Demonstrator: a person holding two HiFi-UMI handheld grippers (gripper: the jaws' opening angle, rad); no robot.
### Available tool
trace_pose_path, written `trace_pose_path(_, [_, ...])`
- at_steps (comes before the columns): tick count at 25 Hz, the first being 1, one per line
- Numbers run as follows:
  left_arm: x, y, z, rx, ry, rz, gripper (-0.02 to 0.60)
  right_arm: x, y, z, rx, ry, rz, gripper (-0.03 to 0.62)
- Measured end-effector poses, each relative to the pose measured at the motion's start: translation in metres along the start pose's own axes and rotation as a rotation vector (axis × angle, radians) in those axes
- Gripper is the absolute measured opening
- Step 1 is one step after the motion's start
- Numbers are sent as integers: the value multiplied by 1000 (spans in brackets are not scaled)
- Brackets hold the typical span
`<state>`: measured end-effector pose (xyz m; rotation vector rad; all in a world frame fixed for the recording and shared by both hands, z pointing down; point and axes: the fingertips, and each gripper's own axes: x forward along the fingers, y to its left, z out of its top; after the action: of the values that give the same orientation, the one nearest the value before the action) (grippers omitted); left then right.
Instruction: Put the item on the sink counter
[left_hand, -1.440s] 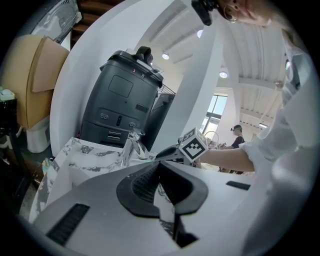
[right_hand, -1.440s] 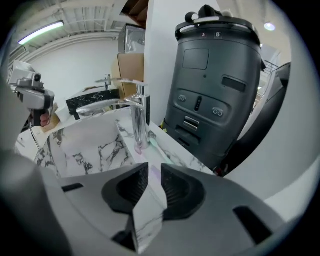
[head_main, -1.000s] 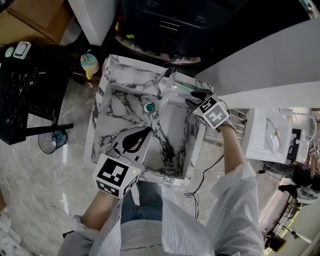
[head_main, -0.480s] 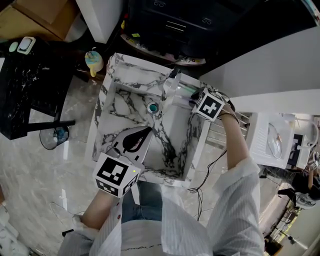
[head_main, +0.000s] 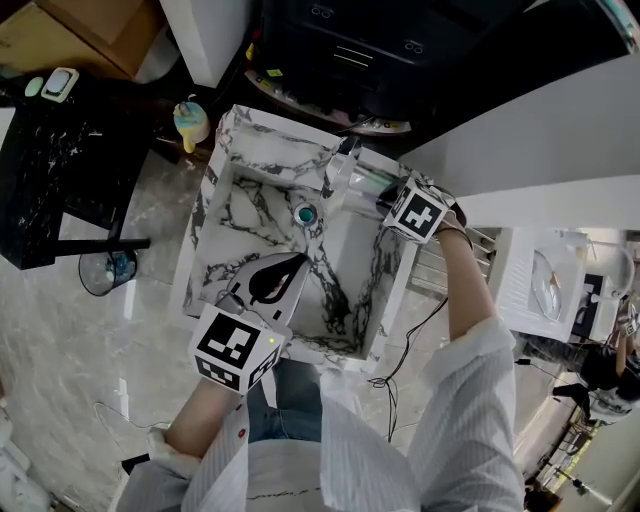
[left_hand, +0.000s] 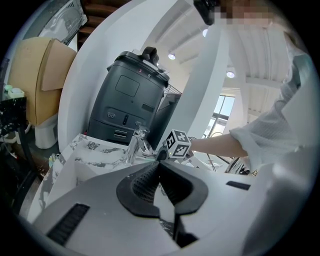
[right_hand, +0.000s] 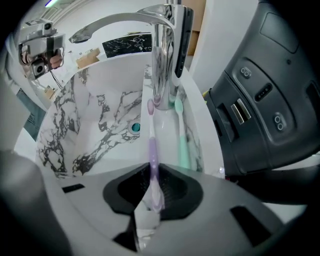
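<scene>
The right gripper (right_hand: 151, 167) pointed down with its dark ribbed pads drawn in on a slim, translucent purple plastic toothbrush (right_hand: 152, 150). Its jaws had just been closing and were now pinched on the handle. The brush's far end reached the foot of the curved, mirror-bright chrome tap (right_hand: 164, 60). Just right of it, at the same foot of the tap, a mint-green plastic toothbrush (right_hand: 183, 145) lay flat on the ledge. The left gripper (left_hand: 160, 164) hung well in front of the tap, its jaws together with nothing between them.

The tap stood on the back ledge of a rectangular white sink with black marble veining (head_main: 270, 140), smooth and glossy, with a round teal-ringed drain (head_main: 304, 214) in front of the tap. Behind the tap rose a dark grey moulded plastic appliance (right_hand: 270, 90). A polished pale stone floor (head_main: 90, 350) spread left of the tap.

Compared with a second earlier, the right gripper's marker cube sat closer to the tap, while the left gripper had kept its place.
</scene>
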<state>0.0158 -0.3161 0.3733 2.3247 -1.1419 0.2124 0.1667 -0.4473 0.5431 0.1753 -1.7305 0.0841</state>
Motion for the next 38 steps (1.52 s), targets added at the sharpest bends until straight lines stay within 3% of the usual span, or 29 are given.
trace_pose_path(17, [-22,-41,13,39,-86,46,15,-53,61,26,52,-178,-66,63])
trace_pose_path(27, [-40,-67,18,95,-101,-15,15,-85,127,44,106,-265,-121,63])
trace_pose_path(38, [-121,-63,-7,145,-66,-121,15,-138,216,100,319,-452,-291,63])
